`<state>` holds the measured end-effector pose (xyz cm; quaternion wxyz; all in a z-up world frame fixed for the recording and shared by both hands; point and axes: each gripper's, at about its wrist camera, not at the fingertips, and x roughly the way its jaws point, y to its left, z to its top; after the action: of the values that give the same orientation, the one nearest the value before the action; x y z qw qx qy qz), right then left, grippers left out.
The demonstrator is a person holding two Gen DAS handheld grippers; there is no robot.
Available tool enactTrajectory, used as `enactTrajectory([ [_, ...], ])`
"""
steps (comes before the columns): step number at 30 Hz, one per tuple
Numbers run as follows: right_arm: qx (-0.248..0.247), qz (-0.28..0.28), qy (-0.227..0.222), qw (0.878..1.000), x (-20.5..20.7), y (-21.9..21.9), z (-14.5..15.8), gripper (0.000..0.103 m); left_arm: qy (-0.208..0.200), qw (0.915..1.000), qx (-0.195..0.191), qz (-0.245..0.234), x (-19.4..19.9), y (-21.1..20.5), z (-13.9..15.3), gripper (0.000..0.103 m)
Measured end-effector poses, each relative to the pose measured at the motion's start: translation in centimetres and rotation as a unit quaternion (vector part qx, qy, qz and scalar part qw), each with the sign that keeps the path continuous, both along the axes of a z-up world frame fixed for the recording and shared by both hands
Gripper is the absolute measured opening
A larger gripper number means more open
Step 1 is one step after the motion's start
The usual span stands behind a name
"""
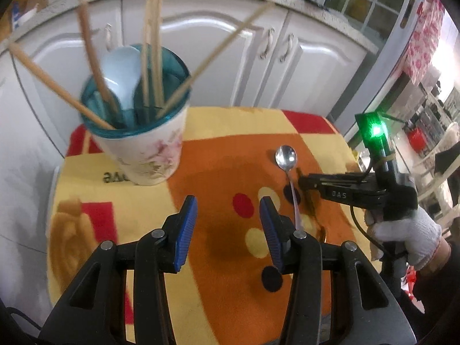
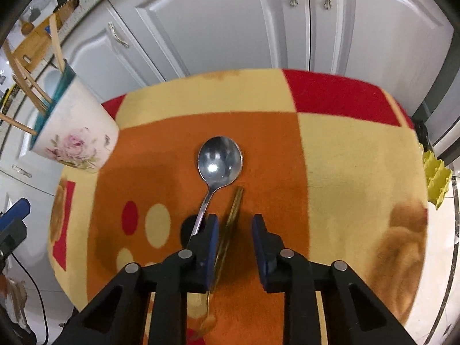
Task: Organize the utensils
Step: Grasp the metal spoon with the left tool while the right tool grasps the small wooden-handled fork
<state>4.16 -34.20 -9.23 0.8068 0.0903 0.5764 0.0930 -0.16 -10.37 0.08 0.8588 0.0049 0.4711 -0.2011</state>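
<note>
Patterned cloth-covered table (image 2: 345, 149), floral cup (image 2: 77, 138), metal spoon (image 2: 220, 158), gold utensil (image 2: 233, 212)

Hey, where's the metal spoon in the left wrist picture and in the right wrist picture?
Left wrist view: the metal spoon lies right of centre on the orange part of the patterned cloth, bowl towards the cabinets, handle running down behind the left claw's right finger.
Right wrist view: the spoon lies at centre, handle passing behind the right claw's left finger.
Shared landmark: the floral cup holding chopsticks, to the spoon's left.
</note>
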Motion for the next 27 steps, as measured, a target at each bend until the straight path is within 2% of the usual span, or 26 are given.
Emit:
enactTrajectory([
  [1,-0.016,0.003,-0.011,1.0,0.1,0.2,0.0,0.012,0.006,1.0,0.001,-0.004,0.5,-0.4,-0.5,0.044],
  [2,-0.029,0.008,-0.012,0.999,0.2,0.4,0.0,0.01,0.01,0.9999,0.0,-0.008,0.9,-0.9,-0.8,0.044],
  [7,-0.03,0.002,-0.01,1.0,-0.6,-1.3,0.3,0.01,0.024,0.9988,-0.01,-0.041,3.1,-4.2,-3.2,0.044],
  [10,-0.01,-0.016,0.001,1.0,-1.7,-3.5,0.1,0.01,0.035,0.9969,-0.03,-0.064,4.9,-6.4,-4.7,0.044],
  [15,0.039,-0.034,0.006,0.999,-2.7,-5.2,0.0,0.01,0.045,0.9941,-0.037,-0.091,8.2,-9.1,-6.5,0.044],
  [20,0.077,-0.043,0.01,0.996,-2.7,-6.2,-0.1,0.01,0.057,0.9891,-0.04,-0.13,10.6,-11.1,-7.4,0.044],
  [23,0.091,-0.041,0.017,0.995,-2.5,-6.5,-0.2,0.01,0.066,0.9876,-0.025,-0.14,11.3,-12.2,-8.0,0.043],
  [25,0.095,-0.039,0.021,0.995,-2.2,-6.4,-0.4,0.01,0.069,0.9861,-0.022,-0.15,11.6,-12.7,-8.4,0.035],
  [27,0.093,-0.035,0.022,0.995,-2.1,-6.4,-0.4,0.01,0.064,0.9854,-0.011,-0.158,11.6,-13.1,-8.5,0.016],
])
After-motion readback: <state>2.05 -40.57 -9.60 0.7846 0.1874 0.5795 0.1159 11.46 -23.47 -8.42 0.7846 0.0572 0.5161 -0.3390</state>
